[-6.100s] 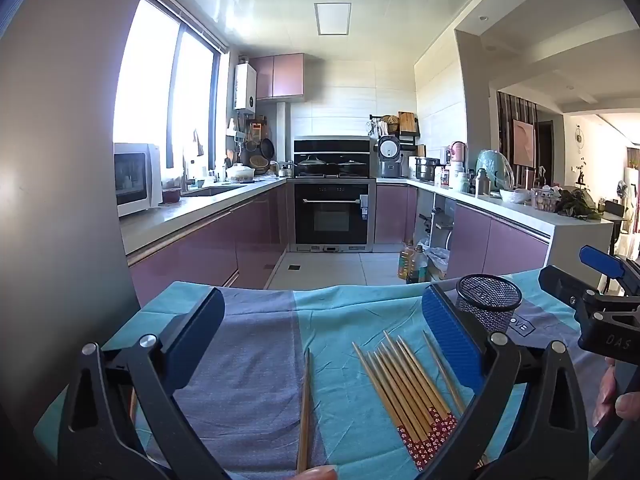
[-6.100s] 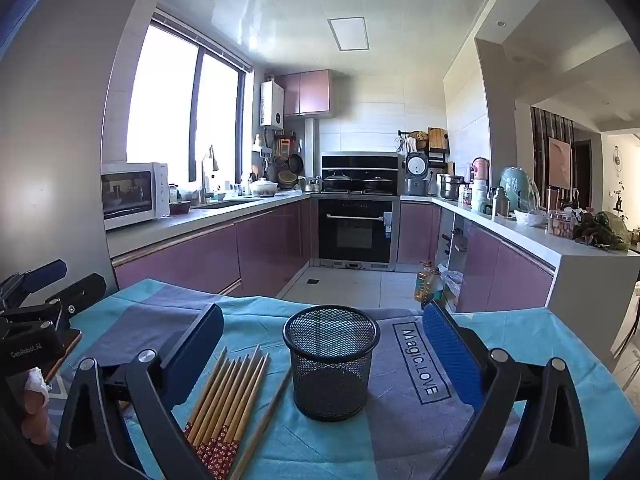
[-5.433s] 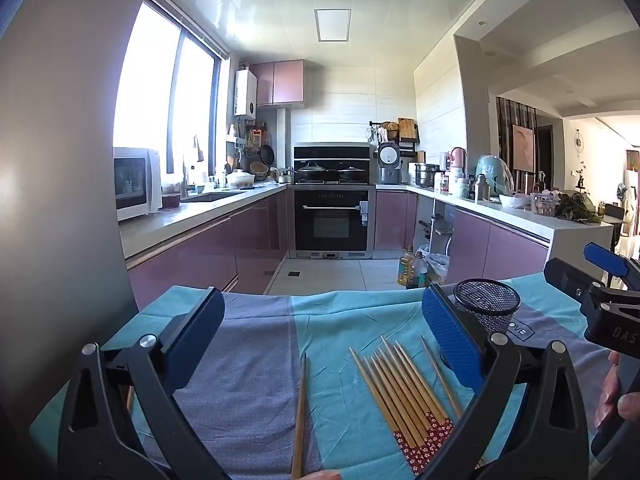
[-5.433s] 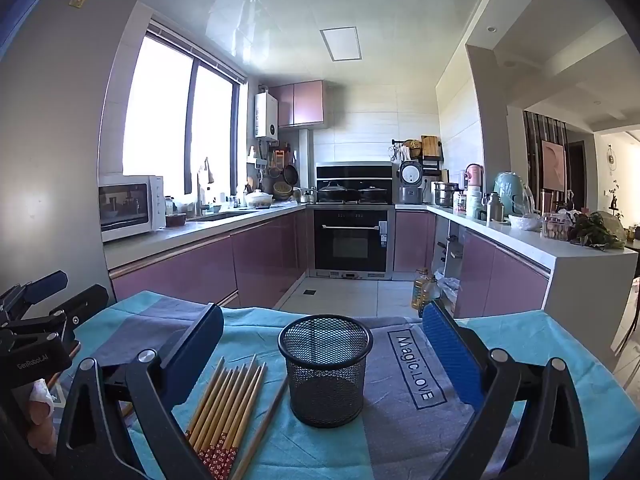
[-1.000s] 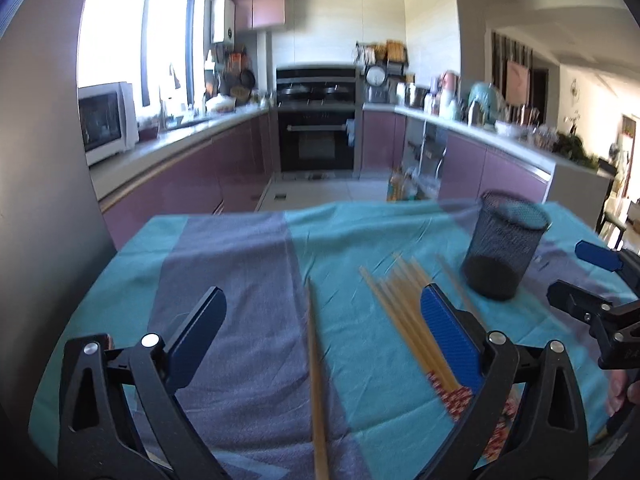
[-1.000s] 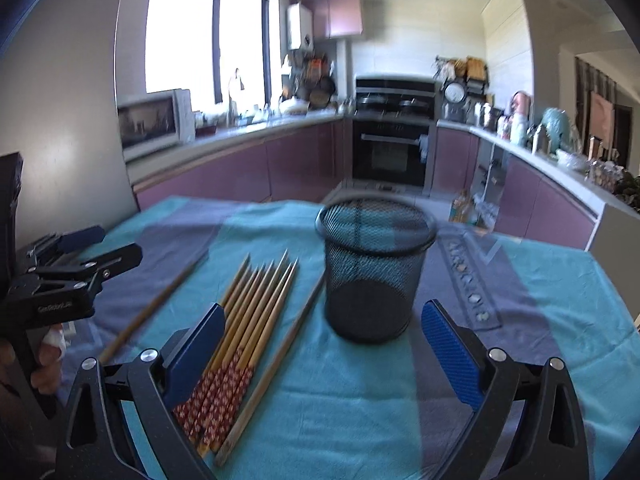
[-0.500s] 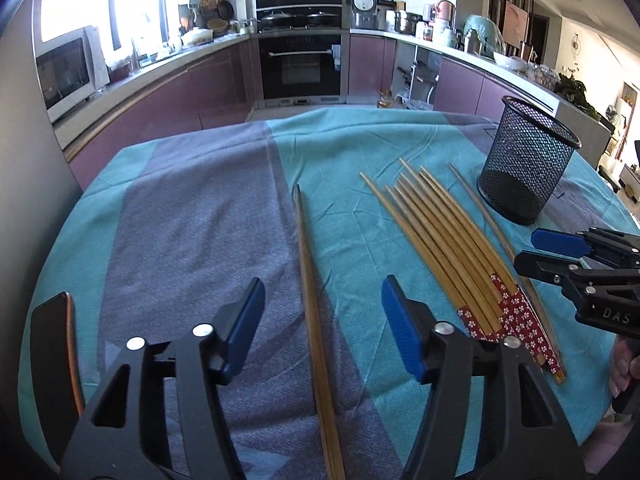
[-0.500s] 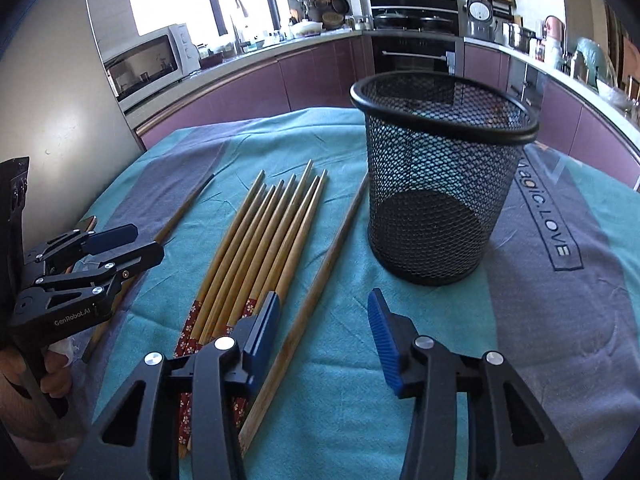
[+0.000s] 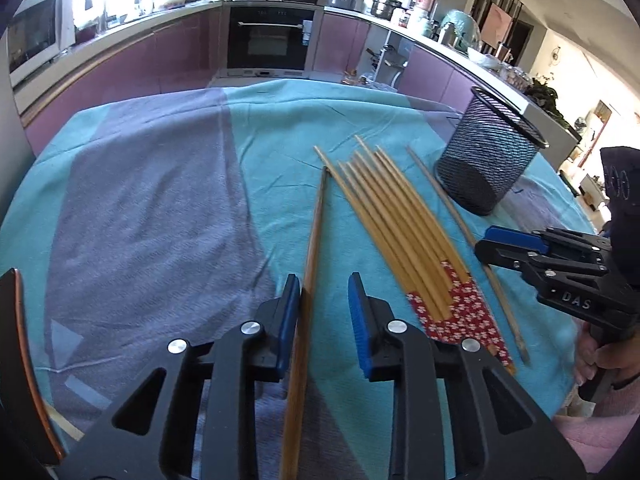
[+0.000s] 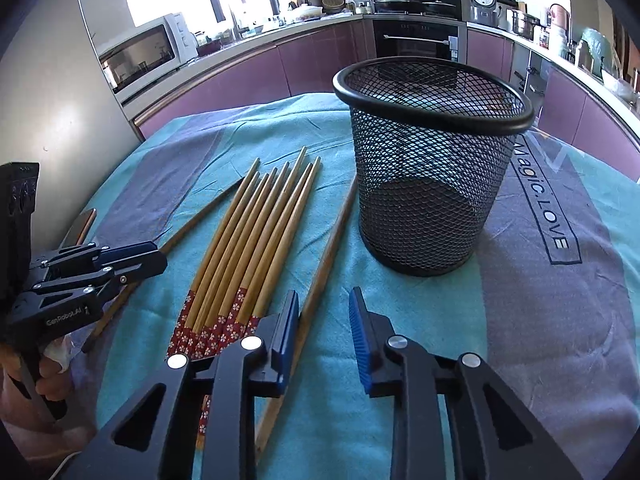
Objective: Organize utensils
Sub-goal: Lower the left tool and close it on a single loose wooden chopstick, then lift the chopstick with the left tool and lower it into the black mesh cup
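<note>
Both grippers are angling down over the teal-and-grey tablecloth, and the jaws of both are closing. The left gripper is straddling a lone brown chopstick lying lengthwise on the cloth; the stick is running between the blue pads, lying against the left pad, with a clear gap to the right pad, so it is not clamped. The right gripper is straddling a second single chopstick, the one lying between the bundle and the cup; that stick is also sitting against the left pad, the right pad standing off it with bare cloth showing in the gap. The chopstick bundle, pale sticks with red floral-patterned ends, is lying fanned on the cloth between the two single sticks, its patterned ends toward the person. The black mesh cup is standing upright on the cloth just right of the second stick, with no utensil showing through the mesh. From the left wrist view the cup is sitting at the far right, beyond the bundle. A hand is holding the left gripper's handle at the left edge of the right wrist view; another hand is holding the right gripper's handle at the right edge of the left wrist view.
</note>
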The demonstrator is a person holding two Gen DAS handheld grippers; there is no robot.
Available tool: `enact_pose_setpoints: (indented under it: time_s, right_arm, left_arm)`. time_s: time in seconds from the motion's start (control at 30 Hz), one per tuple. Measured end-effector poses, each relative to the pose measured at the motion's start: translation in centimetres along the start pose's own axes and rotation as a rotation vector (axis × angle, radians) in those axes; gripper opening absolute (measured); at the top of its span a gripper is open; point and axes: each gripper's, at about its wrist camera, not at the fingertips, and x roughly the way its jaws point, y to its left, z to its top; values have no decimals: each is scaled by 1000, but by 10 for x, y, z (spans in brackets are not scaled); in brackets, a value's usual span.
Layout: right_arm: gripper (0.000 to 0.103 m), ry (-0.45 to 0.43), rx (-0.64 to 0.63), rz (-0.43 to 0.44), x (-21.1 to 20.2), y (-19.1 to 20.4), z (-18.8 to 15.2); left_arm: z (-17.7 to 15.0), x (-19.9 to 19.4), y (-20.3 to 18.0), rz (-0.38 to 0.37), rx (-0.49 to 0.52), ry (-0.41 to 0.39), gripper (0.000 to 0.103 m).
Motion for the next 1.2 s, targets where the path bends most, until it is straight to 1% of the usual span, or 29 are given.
enact_pose_setpoints:
  time_s: [0.07,0.13,0.23,0.37,0.43,0.5,0.53,0.57,0.6,0.63,0.67,0.77,0.93,1.1,1.2]
  right_arm:
    - [25,-1,-9,-6,1,4,1]
    - [25,7,-28,-12,6,9,5]
    - [25,17,-44,-36,14,15,9]
    - [26,9,-41,-54,20,17,15]
    - [26,5,-43,-58,23,18,17]
    - [25,2,-35,-60,25,18,19]
    - [21,-1,-29,-57,26,17,20]
    - [19,-5,-19,-56,27,16,21]
    - [14,-8,-7,-52,27,14,20]
    - [10,-8,10,-38,26,11,20]
    - [9,-8,25,-22,26,9,20]
    - [6,-15,50,2,23,4,18]
    - [6,-42,55,48,12,3,16]
    - [6,-77,30,109,-7,7,16]
    - [6,-118,19,133,-23,5,16]
  left_arm:
    - [2,-1,-3,3,10,-9,28]
    - [4,-3,-6,40,33,-16,35]
    - [8,-1,-6,53,46,0,35]
    - [12,8,-4,68,63,30,34]
    - [13,11,-5,74,72,29,33]
    - [16,14,-6,79,73,29,28]
    - [18,15,-6,73,68,31,21]
    - [19,16,-6,70,59,34,18]
    - [20,17,-7,75,52,32,17]
    - [20,17,-7,80,49,29,9]
    - [20,18,-6,79,42,28,8]
    - [21,17,-4,60,12,22,8]
    - [21,9,-2,34,-11,1,7]
    - [23,-8,-1,-29,-26,-18,7]
    - [28,-23,-4,-73,-20,-43,7]
